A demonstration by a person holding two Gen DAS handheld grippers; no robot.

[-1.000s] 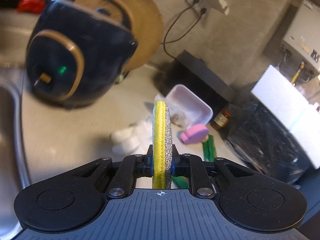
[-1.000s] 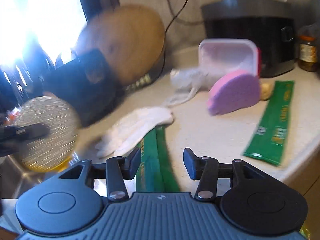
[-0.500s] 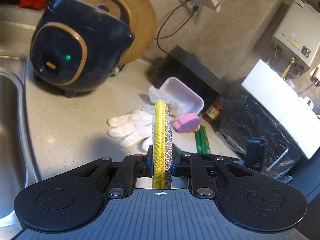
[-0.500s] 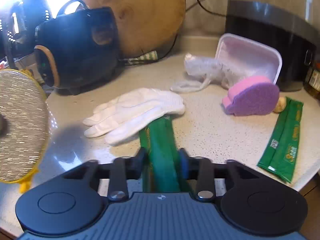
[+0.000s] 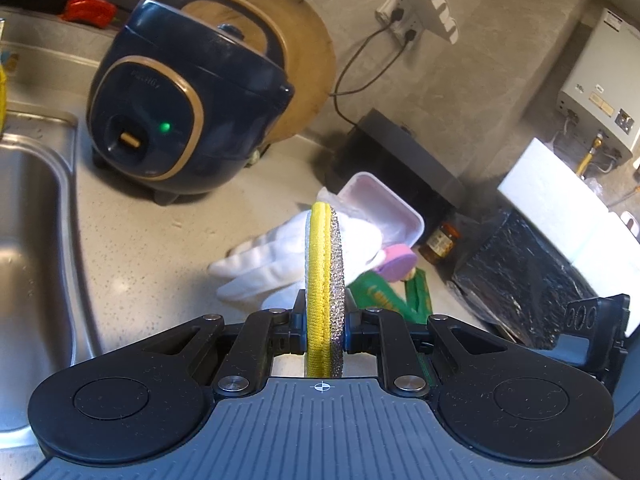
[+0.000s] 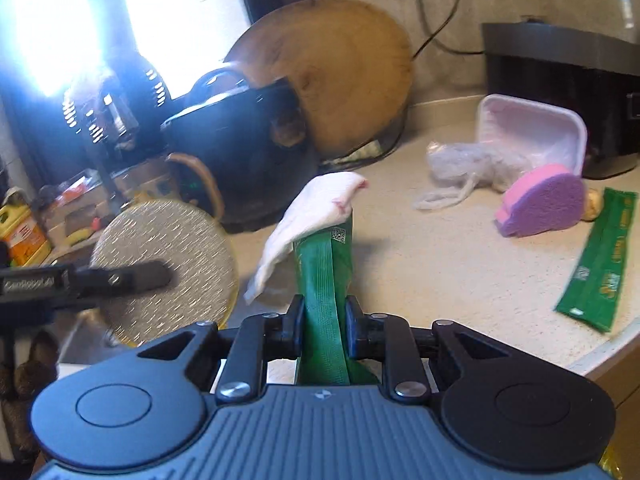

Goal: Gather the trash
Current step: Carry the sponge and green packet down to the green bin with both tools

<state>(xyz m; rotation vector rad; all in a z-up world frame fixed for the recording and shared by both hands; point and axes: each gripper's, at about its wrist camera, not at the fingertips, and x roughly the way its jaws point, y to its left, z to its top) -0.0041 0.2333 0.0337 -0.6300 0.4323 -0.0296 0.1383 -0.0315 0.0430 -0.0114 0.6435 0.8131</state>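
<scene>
My left gripper (image 5: pixel 323 330) is shut on a round yellow and silver scrub pad (image 5: pixel 325 280), held upright above the counter; the pad also shows in the right wrist view (image 6: pixel 168 264). My right gripper (image 6: pixel 323 326) is shut on a green wrapper (image 6: pixel 324 296) and holds it lifted, with a white glove (image 6: pixel 316 208) draped over its top end. The glove (image 5: pixel 280 256) and the green wrapper (image 5: pixel 376 296) show behind the pad in the left wrist view. A second green wrapper (image 6: pixel 598 268), a crumpled clear plastic bag (image 6: pixel 472 168) and a pink foam tray (image 6: pixel 532 132) lie on the counter.
A dark blue rice cooker (image 5: pixel 180 120) and a round wooden board (image 5: pixel 304 48) stand at the back. A steel sink (image 5: pixel 32 240) is at the left. A pink sponge (image 6: pixel 540 200), a black appliance (image 6: pixel 560 88), a jar (image 5: pixel 442 236) and a black bag (image 5: pixel 520 272) are on the right.
My right gripper has closed on the green wrapper and lifted it, and the white glove has come up off the counter with it. The left gripper holds the pad as before.
</scene>
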